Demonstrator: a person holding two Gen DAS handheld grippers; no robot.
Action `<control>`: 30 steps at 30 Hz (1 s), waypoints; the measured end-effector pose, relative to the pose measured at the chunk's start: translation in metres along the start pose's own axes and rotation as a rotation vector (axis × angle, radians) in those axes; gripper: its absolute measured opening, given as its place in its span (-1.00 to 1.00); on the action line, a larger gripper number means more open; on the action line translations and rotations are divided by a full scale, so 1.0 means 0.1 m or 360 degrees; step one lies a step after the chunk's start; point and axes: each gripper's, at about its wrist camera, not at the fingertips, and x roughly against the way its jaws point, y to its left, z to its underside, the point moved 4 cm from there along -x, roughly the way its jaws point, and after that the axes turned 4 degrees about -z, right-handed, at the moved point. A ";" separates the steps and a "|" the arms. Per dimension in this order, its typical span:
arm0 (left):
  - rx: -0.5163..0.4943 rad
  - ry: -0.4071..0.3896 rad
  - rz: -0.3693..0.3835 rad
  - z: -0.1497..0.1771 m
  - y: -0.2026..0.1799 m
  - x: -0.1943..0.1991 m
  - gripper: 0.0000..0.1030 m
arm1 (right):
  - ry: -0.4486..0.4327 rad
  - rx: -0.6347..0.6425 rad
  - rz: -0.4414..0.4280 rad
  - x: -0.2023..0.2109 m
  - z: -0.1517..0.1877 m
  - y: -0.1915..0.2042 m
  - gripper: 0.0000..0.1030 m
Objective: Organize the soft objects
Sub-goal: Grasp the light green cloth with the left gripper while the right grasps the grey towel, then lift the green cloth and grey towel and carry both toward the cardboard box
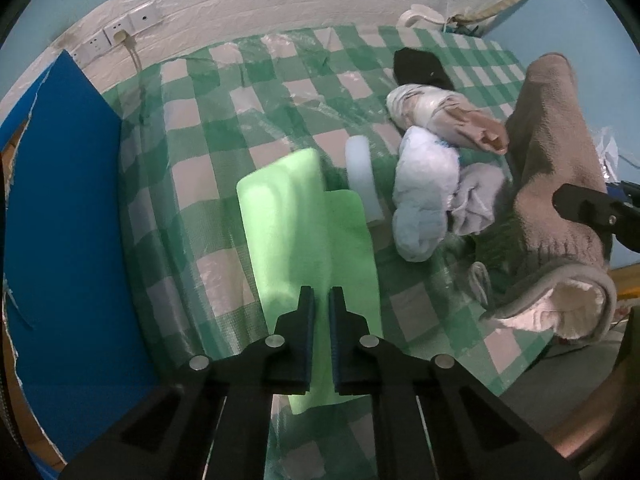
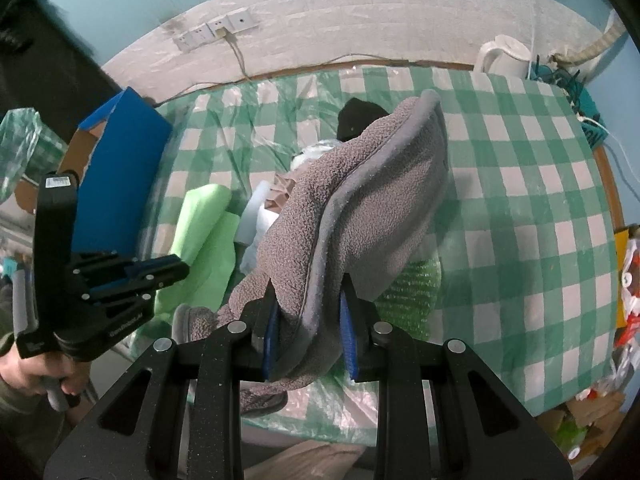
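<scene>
My left gripper (image 1: 322, 294) is shut on a light green foam sheet (image 1: 296, 216) and holds it over the checked tablecloth (image 1: 192, 176). The sheet also shows in the right wrist view (image 2: 204, 236), with the left gripper (image 2: 176, 270) beside it. My right gripper (image 2: 310, 294) is shut on a grey-brown fleece slipper (image 2: 360, 200), lifted off the table. In the left wrist view the slipper (image 1: 556, 184) hangs at the right, its white lining showing. A pile of soft things lies mid-table: a pale blue cloth (image 1: 424, 192), a wrapped bundle (image 1: 432, 108), a black cloth (image 1: 420, 66).
A blue-covered cardboard box (image 1: 60, 216) stands at the table's left edge, also in the right wrist view (image 2: 120, 176). A white foam piece (image 1: 360, 168) lies behind the green sheet. A white kettle (image 2: 504, 54) and cables sit at the back right. Wall sockets (image 2: 216, 32) are behind.
</scene>
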 end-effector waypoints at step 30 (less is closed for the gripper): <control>0.0061 -0.0253 0.0189 -0.07 0.17 0.70 -0.93 | -0.0114 0.0131 -0.0009 0.30 -0.20 0.27 -0.53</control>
